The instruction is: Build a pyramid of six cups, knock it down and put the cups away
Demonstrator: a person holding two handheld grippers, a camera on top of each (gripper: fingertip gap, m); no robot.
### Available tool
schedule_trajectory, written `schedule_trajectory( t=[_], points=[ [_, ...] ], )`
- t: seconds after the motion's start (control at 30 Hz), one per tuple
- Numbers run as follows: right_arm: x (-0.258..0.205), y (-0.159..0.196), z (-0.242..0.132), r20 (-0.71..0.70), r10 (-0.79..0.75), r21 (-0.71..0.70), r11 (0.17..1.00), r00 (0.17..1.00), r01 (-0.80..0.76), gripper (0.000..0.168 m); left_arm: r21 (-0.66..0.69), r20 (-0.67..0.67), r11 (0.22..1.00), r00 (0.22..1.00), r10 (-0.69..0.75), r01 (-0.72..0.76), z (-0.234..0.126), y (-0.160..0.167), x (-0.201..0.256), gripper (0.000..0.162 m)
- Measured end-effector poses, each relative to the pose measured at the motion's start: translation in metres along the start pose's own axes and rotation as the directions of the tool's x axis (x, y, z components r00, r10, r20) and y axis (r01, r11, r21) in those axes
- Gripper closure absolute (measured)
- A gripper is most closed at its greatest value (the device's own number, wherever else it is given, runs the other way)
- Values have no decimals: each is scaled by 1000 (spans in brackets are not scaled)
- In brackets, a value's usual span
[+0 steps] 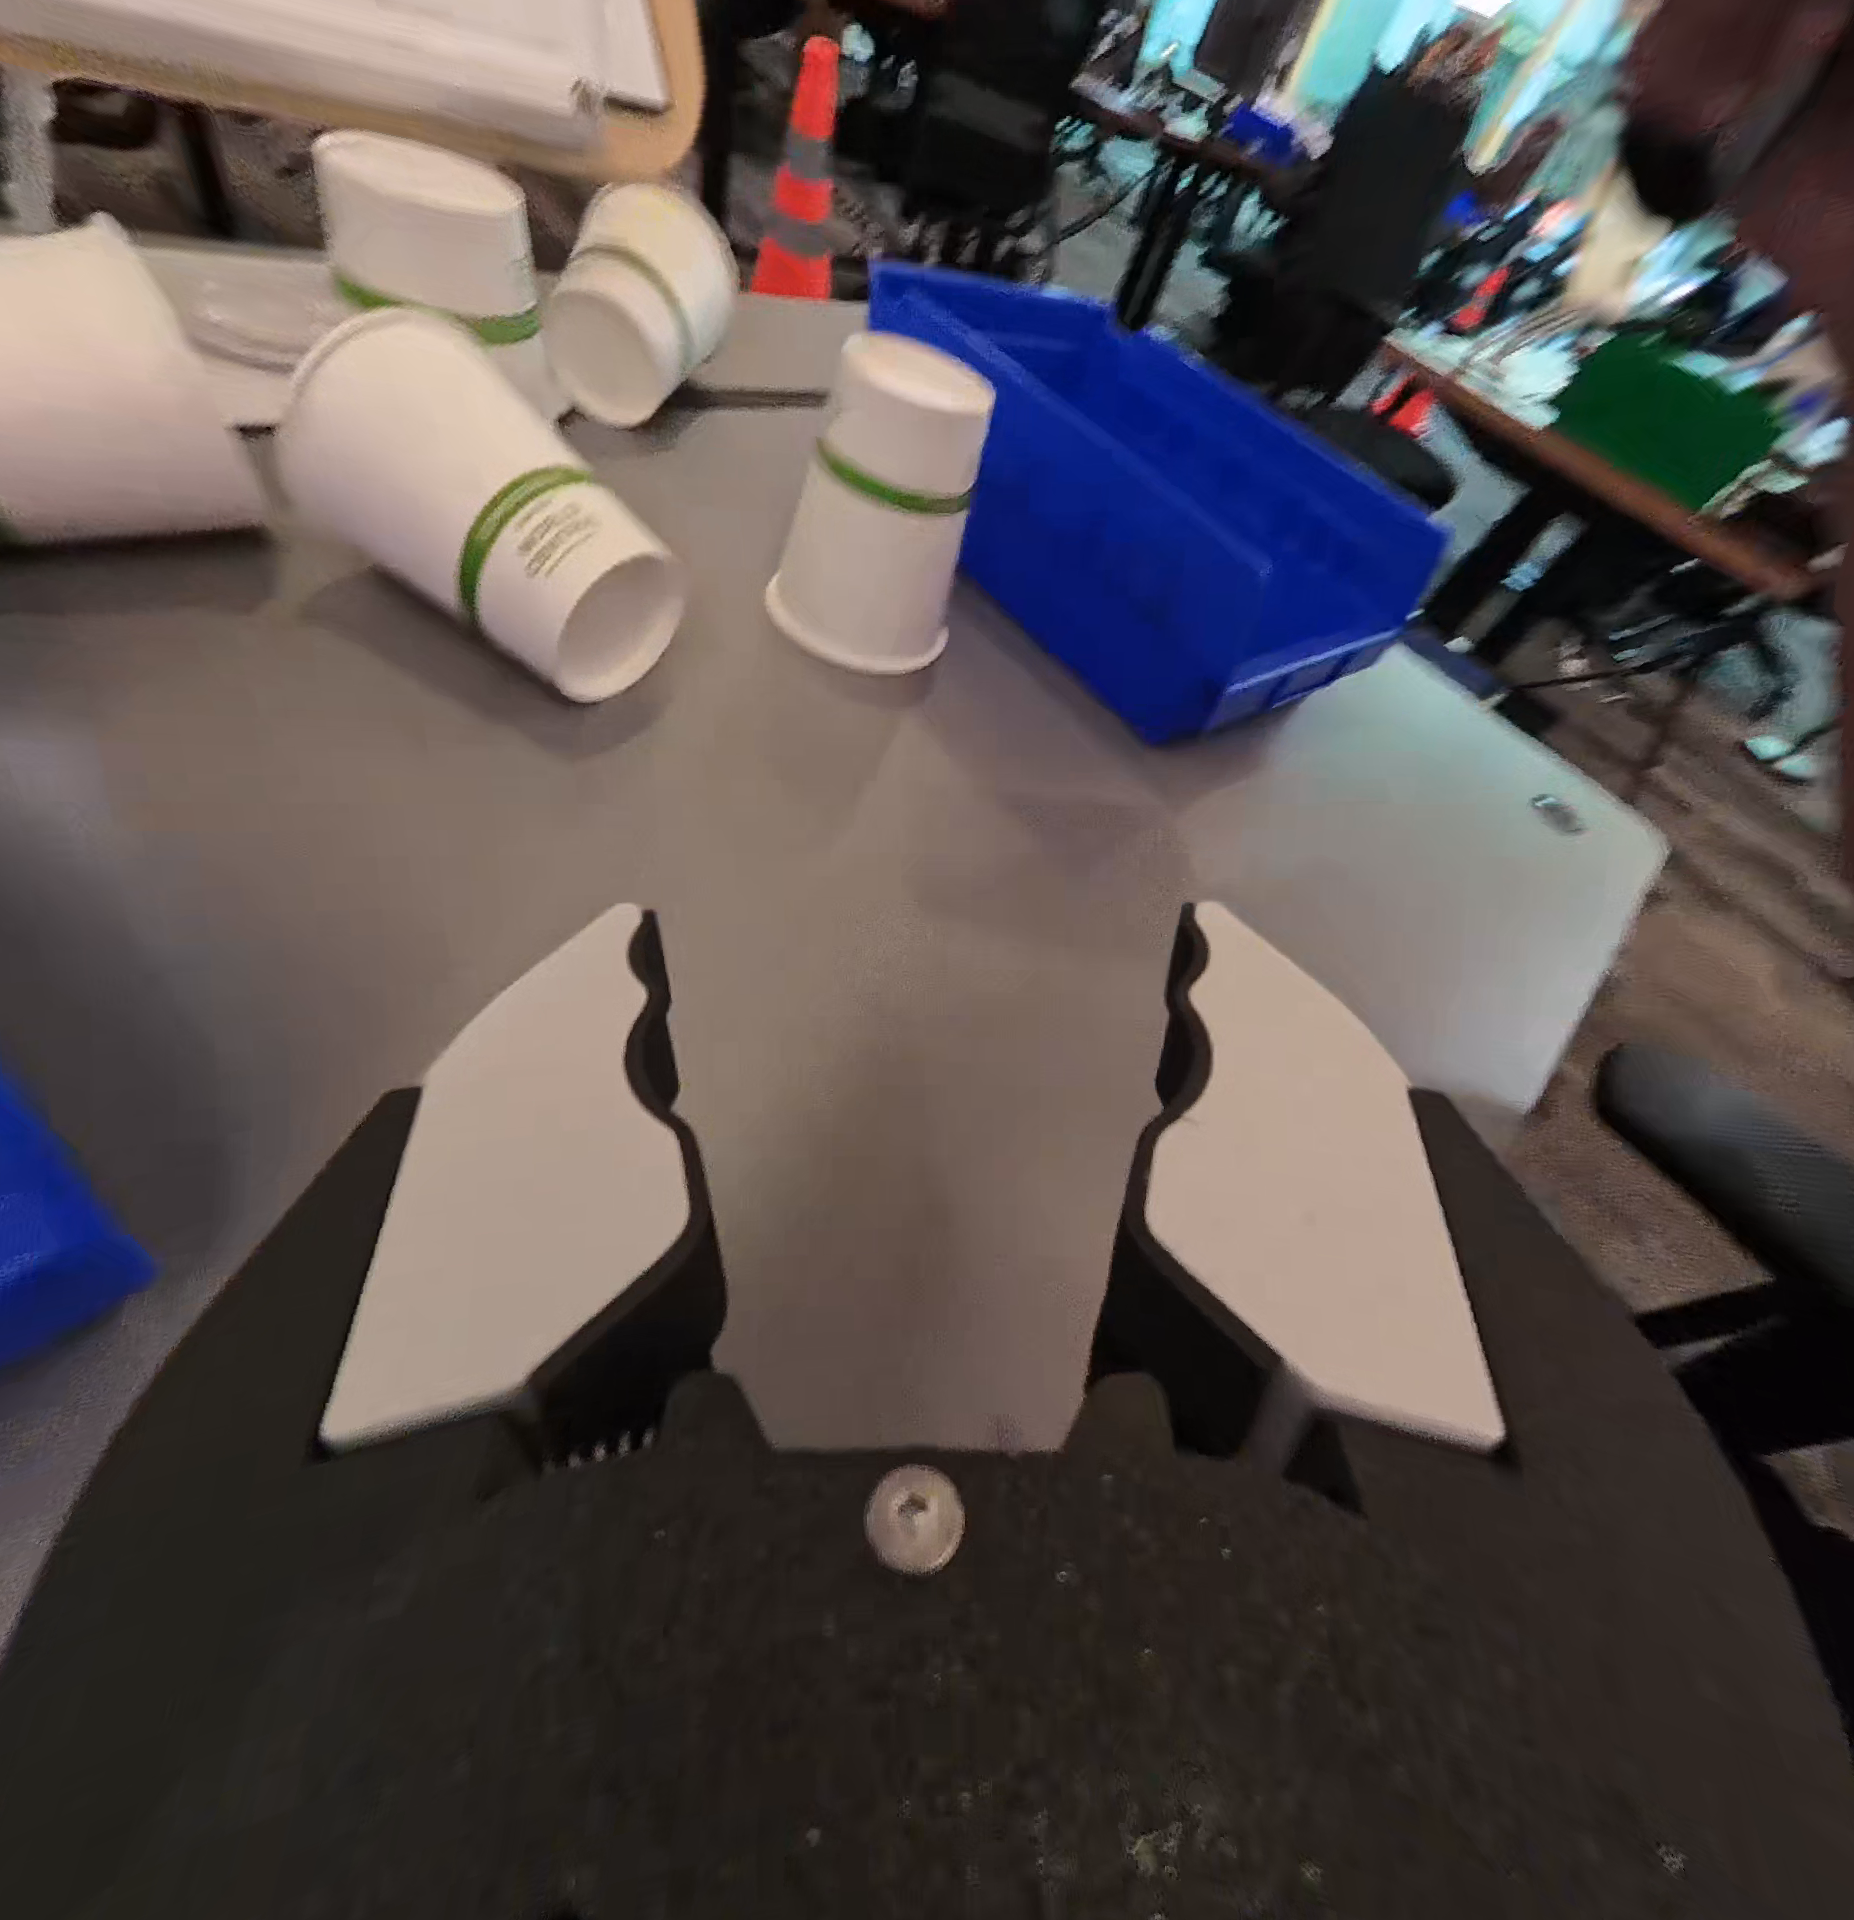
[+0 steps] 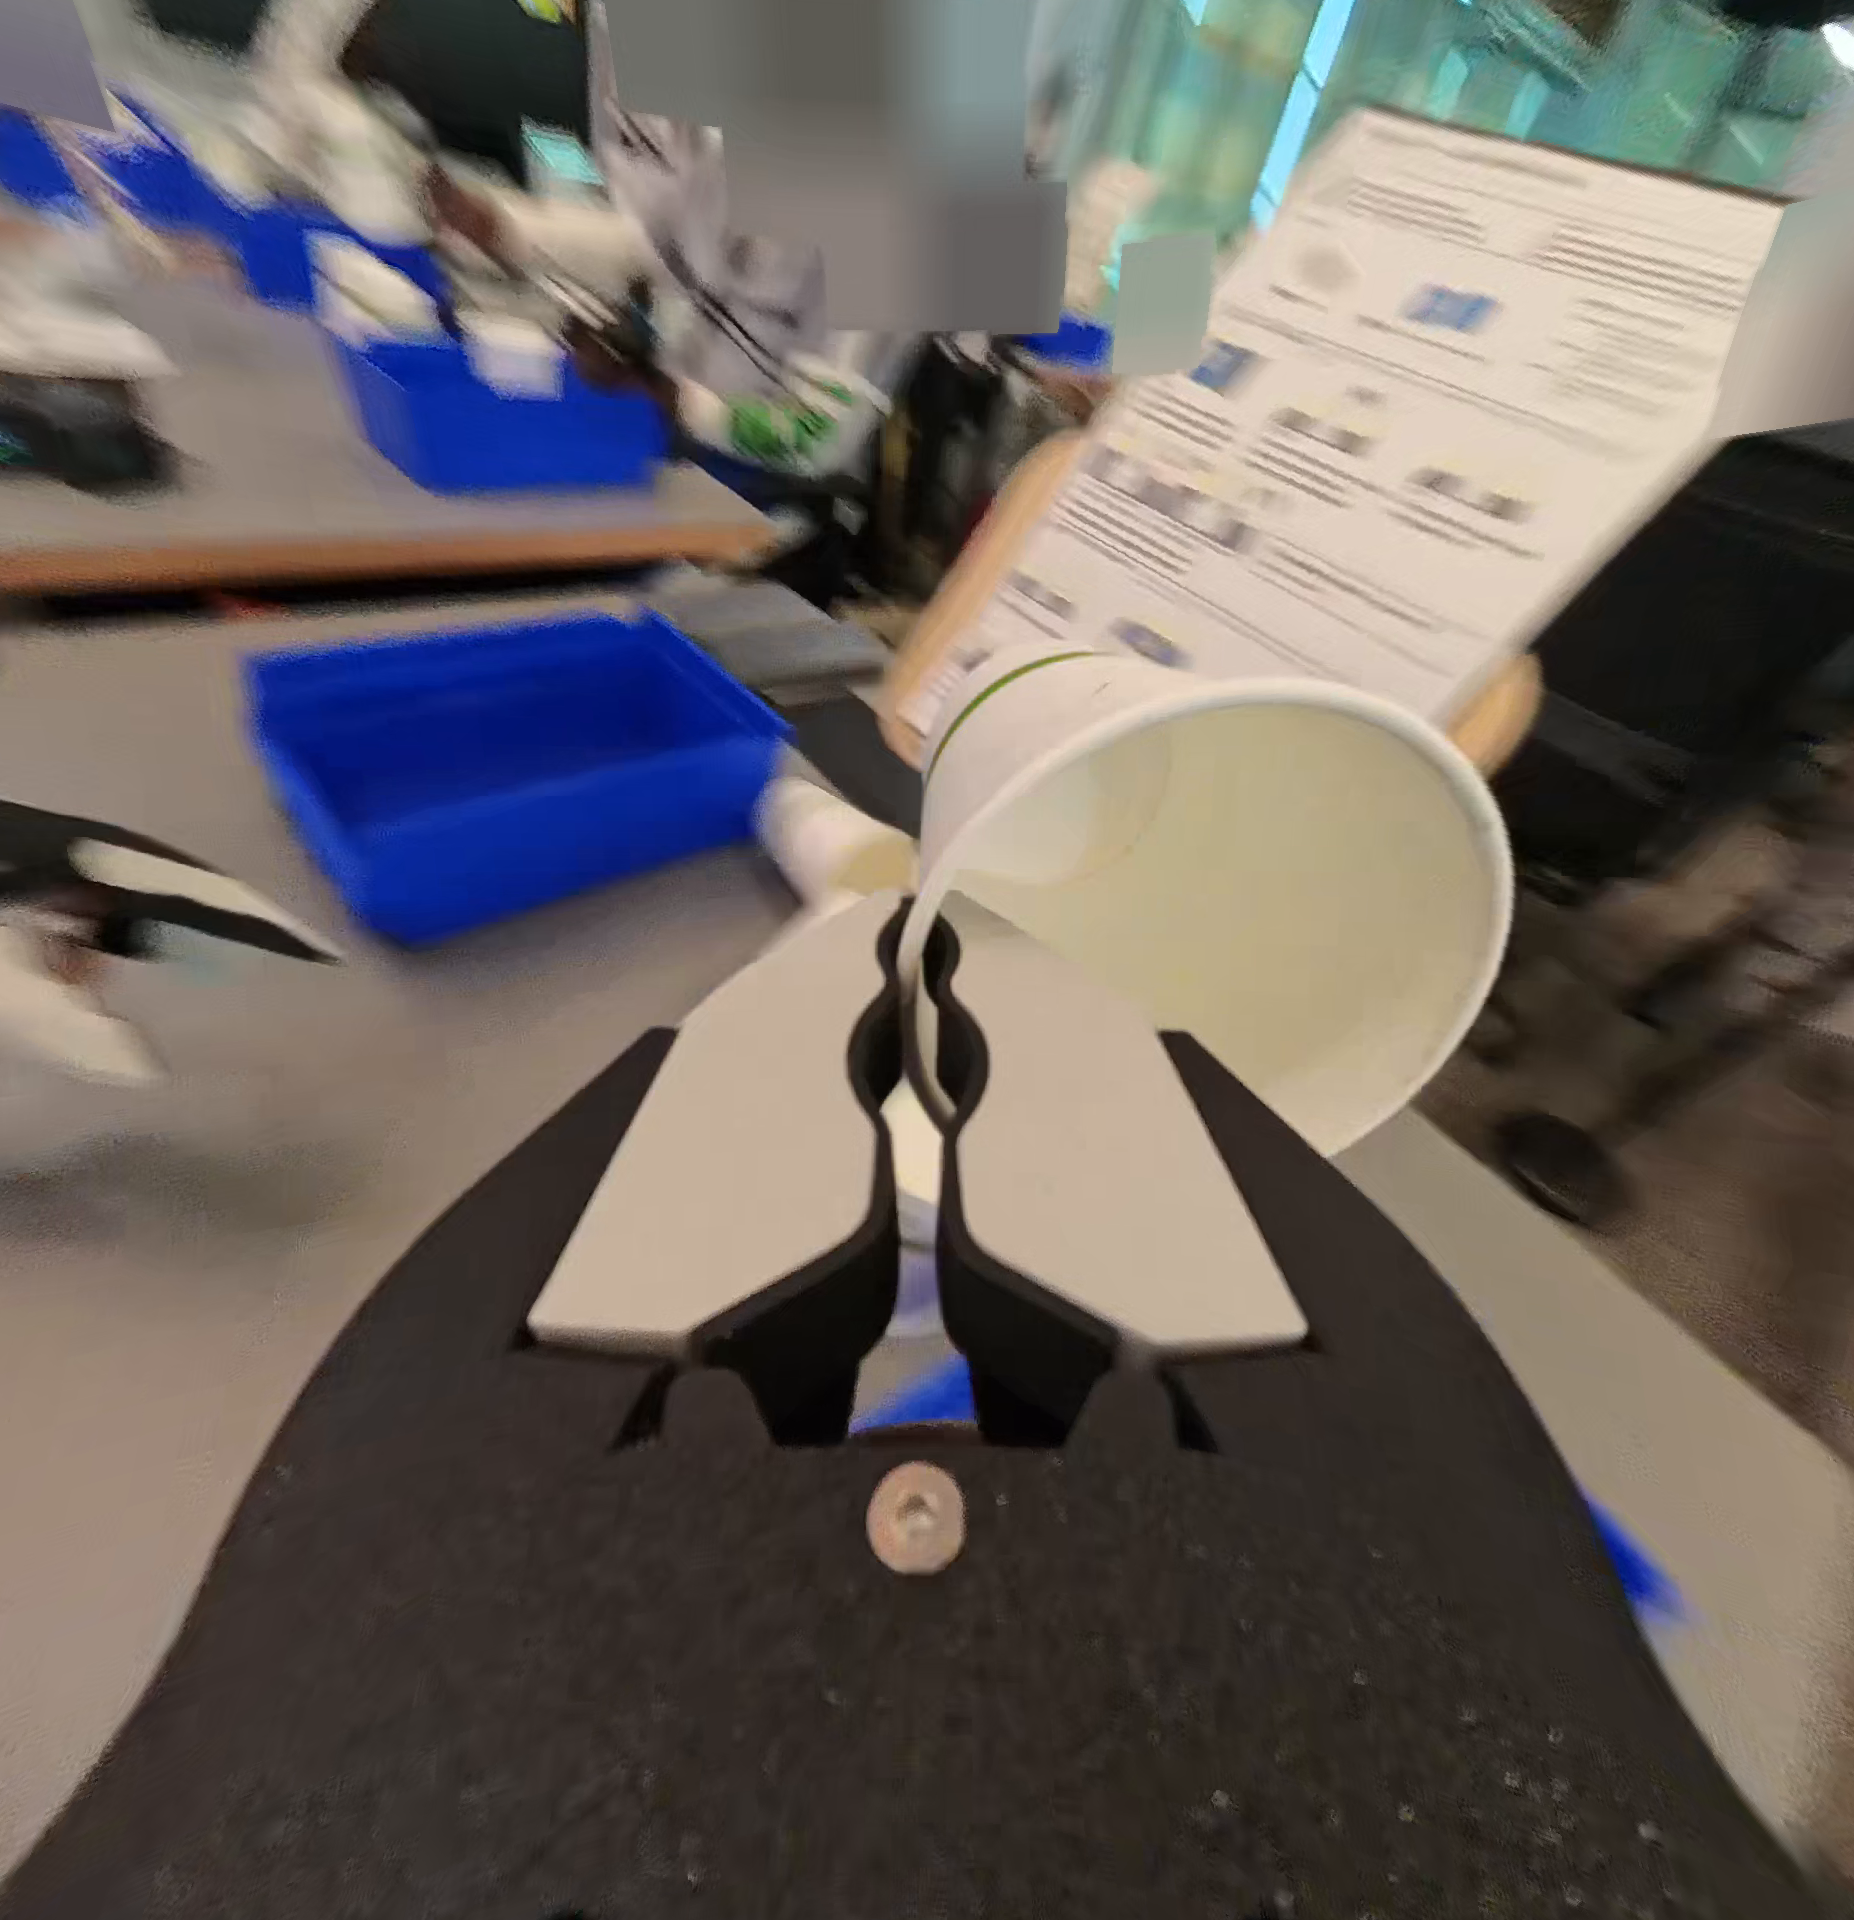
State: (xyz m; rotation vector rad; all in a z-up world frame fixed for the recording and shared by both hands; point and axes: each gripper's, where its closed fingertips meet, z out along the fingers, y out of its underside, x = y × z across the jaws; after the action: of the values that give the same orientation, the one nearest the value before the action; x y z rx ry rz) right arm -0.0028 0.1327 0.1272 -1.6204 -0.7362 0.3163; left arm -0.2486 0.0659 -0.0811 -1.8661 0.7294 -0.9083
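We take the blue bin (image 1: 1162, 499) on the grey table (image 1: 694, 831) as our mark. Our left gripper (image 1: 918, 920) hovers over bare tabletop well short of the bin, jaws spread wide and holding nothing. Touching the bin's near-left wall stands one upside-down cup (image 1: 876, 509), white with a green band. Further left of the bin we count tumbled cups: one on its side (image 1: 476, 499) with its base toward us, one tipped behind it (image 1: 637, 301), another upturned (image 1: 424, 239), and a blurred one (image 1: 81, 384) at the edge of view. Our right gripper (image 2: 921, 925) has its jaws pinched together on the rim of a held cup (image 2: 1245, 894), lifted off the table to the right of the bin (image 2: 507, 758), mouth facing us. Behind that cup leans a printed poster board (image 2: 1401, 416).
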Motion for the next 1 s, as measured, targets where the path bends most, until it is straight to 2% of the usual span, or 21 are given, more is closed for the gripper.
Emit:
schedule_trajectory(
  t=[0.07,0.17,0.27,0.43,0.57,0.67,1.0],
  points=[
    [48,-1,-15,-126,-93,-145,987,988,74,168,4,75,999,996,43,-43,-7,9,-6,72],
    [106,14,-25,-209,-190,-398,912,959,93,168,-13,111,995,989,96,-95,-6,13,-9,73],
    [135,48,-23,-166,-203,-618,784,965,59,168,-43,83,994,991,105,-101,0,18,-6,73],
    [135,135,-6,13,-160,-849,520,987,95,168,-102,56,987,990,127,-121,7,33,0,75],
    [122,205,4,88,-37,-930,355,995,95,168,-130,57,980,986,157,-148,8,38,1,77],
    [114,239,9,117,5,-953,283,993,111,168,-131,53,979,985,163,-155,7,37,2,77],
    [97,266,7,156,79,-969,205,985,137,168,-155,31,978,989,144,-138,9,42,-1,76]
  ],
)
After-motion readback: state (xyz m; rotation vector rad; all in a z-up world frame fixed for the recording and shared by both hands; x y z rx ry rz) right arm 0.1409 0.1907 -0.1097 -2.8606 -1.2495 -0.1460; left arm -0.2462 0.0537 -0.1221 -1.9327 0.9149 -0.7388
